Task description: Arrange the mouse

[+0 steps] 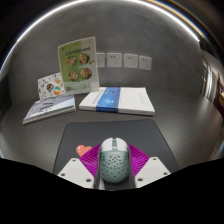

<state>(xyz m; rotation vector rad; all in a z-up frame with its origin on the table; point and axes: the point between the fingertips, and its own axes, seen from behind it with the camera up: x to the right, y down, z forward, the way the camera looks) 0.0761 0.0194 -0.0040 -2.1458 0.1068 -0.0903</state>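
A pale grey-green mouse (113,162) with a perforated shell sits between my gripper's fingers (113,168). The magenta pads (88,158) on both fingers press against its sides, so the gripper is shut on the mouse. It is held over the near edge of a dark grey mouse mat (112,135) on the table. The underside of the mouse is hidden, so I cannot tell whether it touches the mat.
Beyond the mat lies a blue-and-white book (118,99). To its left a magazine (50,108) lies flat, and a green leaflet (78,63) stands against the wall. Wall sockets (128,61) are behind. A small orange object (81,151) lies by the left finger.
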